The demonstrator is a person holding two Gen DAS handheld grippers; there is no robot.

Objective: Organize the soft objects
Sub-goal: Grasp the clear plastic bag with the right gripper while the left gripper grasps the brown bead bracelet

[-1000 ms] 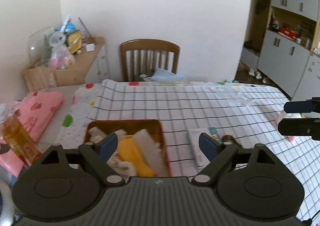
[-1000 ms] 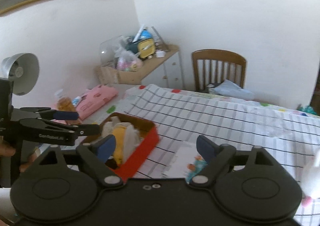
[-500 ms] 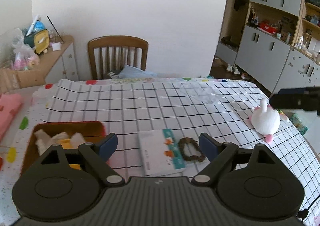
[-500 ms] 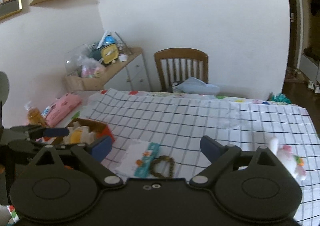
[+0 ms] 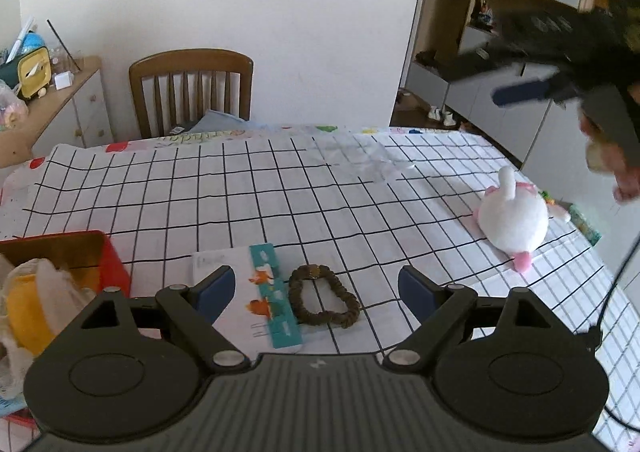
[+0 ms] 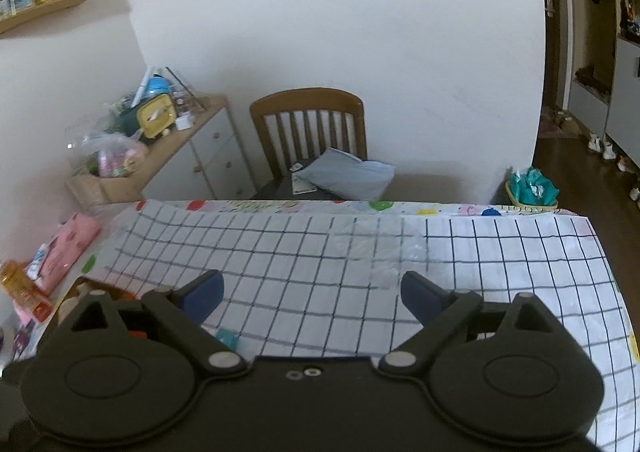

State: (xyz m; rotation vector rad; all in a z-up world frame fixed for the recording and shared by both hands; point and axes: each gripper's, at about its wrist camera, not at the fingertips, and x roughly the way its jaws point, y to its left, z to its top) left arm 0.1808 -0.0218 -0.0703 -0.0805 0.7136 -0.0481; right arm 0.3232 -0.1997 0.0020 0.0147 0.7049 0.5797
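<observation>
My left gripper (image 5: pixel 316 290) is open and empty, above a brown scrunchie (image 5: pixel 323 296) that lies beside a white booklet with a teal strip (image 5: pixel 272 296). A red box (image 5: pixel 80 260) with yellow and white soft items (image 5: pixel 28 308) sits at the left. A white plush toy (image 5: pixel 512 217) with pink parts lies at the right of the checked tablecloth (image 5: pixel 280 187). My right gripper (image 6: pixel 312 294) is open and empty, held high over the table; it also shows blurred in the left wrist view (image 5: pixel 520 91), above the plush toy.
A wooden chair (image 6: pixel 310 127) with a blue-grey cushion stands at the table's far side. A cluttered sideboard (image 6: pixel 160 147) is at the left. Grey cabinets (image 5: pixel 520 63) stand at the right. A clear plastic bag (image 5: pixel 356 155) lies on the far cloth.
Both grippers have swung to the right. The red box has slid to the left edge of the left view; the plush toy came nearer centre. The right gripper rose; both stay open.
</observation>
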